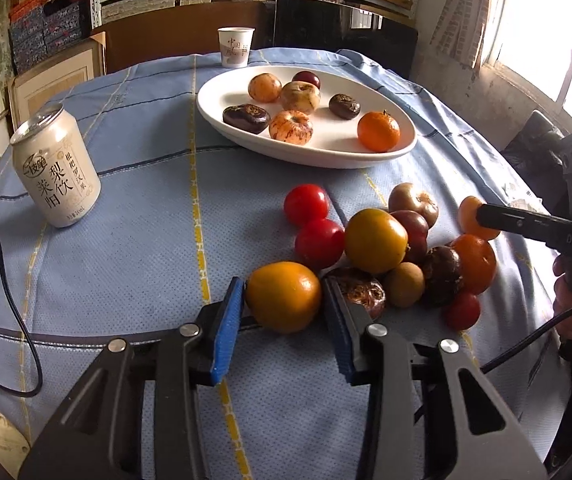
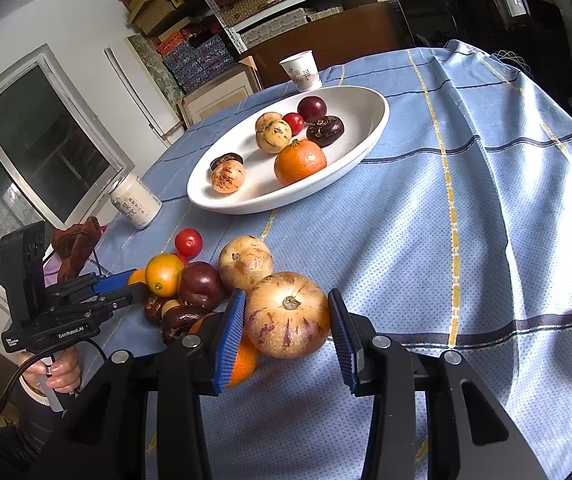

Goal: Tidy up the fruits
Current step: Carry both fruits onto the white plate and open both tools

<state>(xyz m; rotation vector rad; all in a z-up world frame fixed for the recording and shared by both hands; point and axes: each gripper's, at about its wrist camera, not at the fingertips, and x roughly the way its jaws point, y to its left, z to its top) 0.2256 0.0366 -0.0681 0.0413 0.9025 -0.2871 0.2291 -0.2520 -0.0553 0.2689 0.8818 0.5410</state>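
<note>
A counter (image 1: 146, 240) draped in a blue checked cloth holds a white oval dish (image 1: 326, 152) partly filled with fruit, and a loose pile of fruit (image 1: 406, 248) nearer the viewer.

The left tool (image 1: 284, 312) is spread wide, with a yellow-orange fruit (image 1: 284, 296) sitting squarely between its blue pads; the pads look close to the skin on both sides, but whether they press on it cannot be told. The right tool (image 2: 286, 332) is likewise spread wide around a pale, purple-streaked round fruit (image 2: 286, 314), stem end up, with a visible gap on its right side.

From each tool the dish lies straight ahead, beyond the pile, its long axis running across the left view. Both fruits are round, so grip angle matters little. The right tool seems nearer the dish's near end.

A drink can (image 1: 56, 172) and a paper cup (image 1: 236, 46) stand apart from the fruit.
</note>
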